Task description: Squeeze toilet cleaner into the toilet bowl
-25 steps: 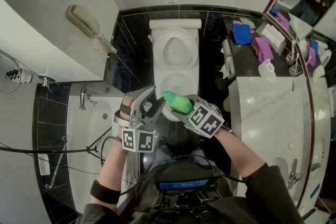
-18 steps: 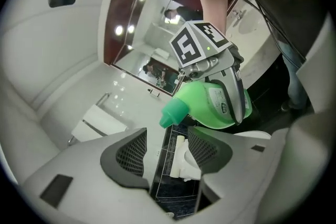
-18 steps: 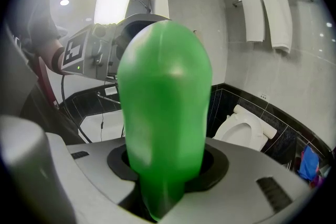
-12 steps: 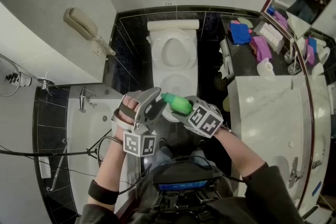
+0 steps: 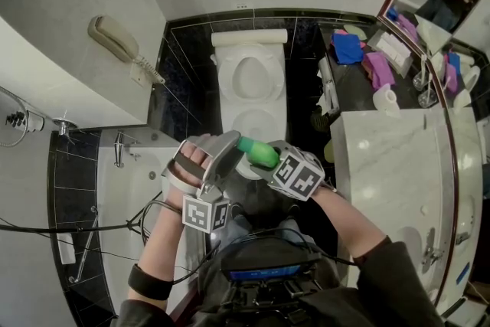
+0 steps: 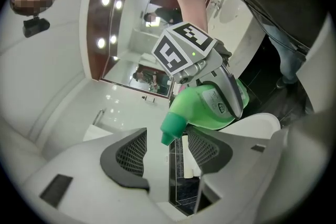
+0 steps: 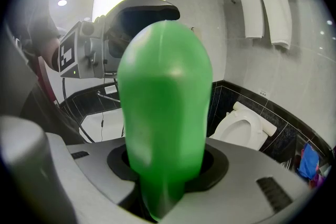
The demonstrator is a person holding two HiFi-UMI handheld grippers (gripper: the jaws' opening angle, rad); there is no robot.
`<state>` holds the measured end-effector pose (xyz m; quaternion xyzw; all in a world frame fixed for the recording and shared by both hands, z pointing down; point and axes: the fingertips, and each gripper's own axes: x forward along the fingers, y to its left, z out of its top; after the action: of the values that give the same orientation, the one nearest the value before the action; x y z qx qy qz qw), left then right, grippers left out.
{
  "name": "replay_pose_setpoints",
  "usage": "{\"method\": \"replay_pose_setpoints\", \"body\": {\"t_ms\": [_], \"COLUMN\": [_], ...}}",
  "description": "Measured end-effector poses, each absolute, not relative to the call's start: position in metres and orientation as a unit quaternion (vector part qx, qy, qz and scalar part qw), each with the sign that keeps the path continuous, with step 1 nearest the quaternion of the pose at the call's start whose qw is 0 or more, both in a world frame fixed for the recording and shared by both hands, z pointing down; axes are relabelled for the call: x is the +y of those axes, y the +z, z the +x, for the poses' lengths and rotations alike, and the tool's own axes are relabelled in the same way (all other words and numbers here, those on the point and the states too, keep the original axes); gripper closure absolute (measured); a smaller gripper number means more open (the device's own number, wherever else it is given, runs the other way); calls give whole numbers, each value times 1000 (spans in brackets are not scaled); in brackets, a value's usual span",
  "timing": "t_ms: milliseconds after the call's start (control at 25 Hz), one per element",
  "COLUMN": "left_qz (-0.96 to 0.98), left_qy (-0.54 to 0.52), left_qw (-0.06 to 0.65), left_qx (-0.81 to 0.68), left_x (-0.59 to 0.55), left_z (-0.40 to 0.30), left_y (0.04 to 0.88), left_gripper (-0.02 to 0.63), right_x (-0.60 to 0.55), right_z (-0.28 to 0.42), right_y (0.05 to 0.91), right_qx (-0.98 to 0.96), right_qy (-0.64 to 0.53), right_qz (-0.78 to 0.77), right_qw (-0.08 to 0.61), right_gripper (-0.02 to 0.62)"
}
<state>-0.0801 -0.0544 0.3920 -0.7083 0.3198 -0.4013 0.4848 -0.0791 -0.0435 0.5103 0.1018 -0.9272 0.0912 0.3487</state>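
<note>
Capped green cleaner bottle [image 5: 258,152] tilts before the white toilet bowl [image 5: 260,119].

No word or number can be read. The green bottle [image 6: 202,110] at the centre right of the left gripper view carries a small label [image 6: 219,103], its print too tiny to read.

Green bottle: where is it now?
Head view, centre: the green bottle is clamped in the jaws of the right gripper, beside the left gripper, short of the toilet.
</note>
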Motion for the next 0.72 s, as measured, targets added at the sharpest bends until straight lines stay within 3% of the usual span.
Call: {"method": "replay_pose_setpoints", "body": {"t_ms": [720], "left_qz": [-670], "left_qy": [-437], "left_qw": [537], "left_qx": [267], "left_x": [-59], "left_z": [-65], "left_y": [401], "left_gripper": [361], "right_x": [-42], "right_z": [-77], "right_y": [514], "right_qx": [-924], "right_qy": [86], "right_qz": [95], "right_qw": [361], "right_gripper": [414]}}
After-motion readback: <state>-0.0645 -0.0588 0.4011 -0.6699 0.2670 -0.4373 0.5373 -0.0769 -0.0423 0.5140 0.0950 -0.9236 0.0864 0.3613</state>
